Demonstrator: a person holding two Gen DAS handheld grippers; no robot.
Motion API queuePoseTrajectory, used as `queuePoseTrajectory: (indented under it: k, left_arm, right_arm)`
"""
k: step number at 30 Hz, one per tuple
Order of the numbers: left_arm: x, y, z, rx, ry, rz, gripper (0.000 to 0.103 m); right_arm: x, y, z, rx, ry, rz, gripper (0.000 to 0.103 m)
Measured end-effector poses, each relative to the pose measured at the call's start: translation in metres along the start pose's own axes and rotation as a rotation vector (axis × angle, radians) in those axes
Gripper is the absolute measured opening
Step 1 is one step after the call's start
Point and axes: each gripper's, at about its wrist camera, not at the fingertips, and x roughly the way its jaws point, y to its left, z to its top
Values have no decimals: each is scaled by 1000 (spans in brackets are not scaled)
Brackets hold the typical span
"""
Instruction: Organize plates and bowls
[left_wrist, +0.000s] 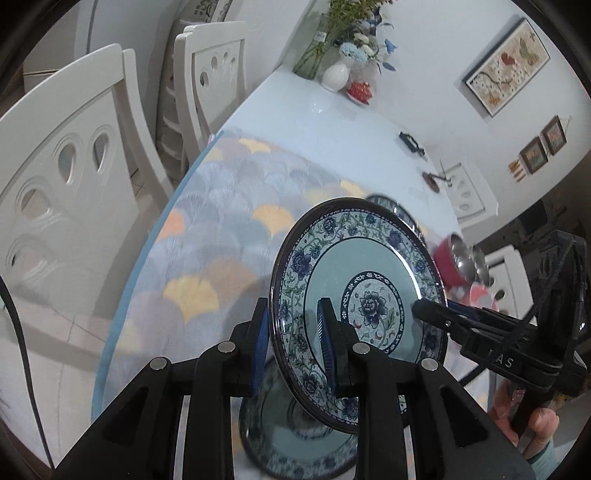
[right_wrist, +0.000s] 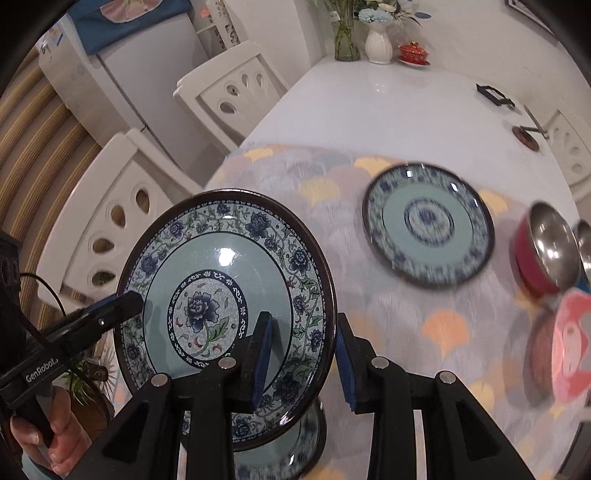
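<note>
Now you hold two tongs, and both are clamped on the same lifted plate (right_wrist: 225, 295). Your left tongs (left_wrist: 291, 347) pinch its rim on one side, with one blue pad on the face and one behind. Your right tongs (right_wrist: 304, 363) pinch the rim on the other side in the same way. The plate is tilted and up in the air, above the bench (right_wrist: 388, 110).

You can count three plates with blue flowers. One is the lifted plate. A second plate (right_wrist: 280, 458) lies flat on the bench right under it. A third plate (right_wrist: 428, 225) lies flat farther out on the patterned cloth (right_wrist: 332, 177).

Past the third plate sit two shiny bowls, and the red bowl (right_wrist: 535, 254) is the clearer one. Just beside it is a pink bowl (right_wrist: 569, 350), blurry.

At the far end of the bench stand two vases (right_wrist: 378, 44) with flowers and one small red cup (right_wrist: 413, 50).

The right wrist view shows the third plate whole, and the fridge (right_wrist: 122, 66). The left wrist view hides most of that plate behind the lifted one, but it shows three pictures (left_wrist: 506, 81) on the wall. Each view shows your other hand (left_wrist: 535, 424).
</note>
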Motion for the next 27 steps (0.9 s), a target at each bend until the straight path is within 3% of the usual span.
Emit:
queuePoseTrajectory:
  k: [8, 18, 27]
  left_arm:
    - [1, 4, -45, 27, 60, 55, 22]
    - [15, -4, -83, 120, 119, 120, 22]
    - [29, -5, -98, 128, 149, 149, 22]
  right_arm:
    - [4, 12, -58, -11, 59, -21, 33]
    - [13, 16, -100, -33, 105, -84, 33]
    - [29, 9, -126, -5, 165, -100, 34]
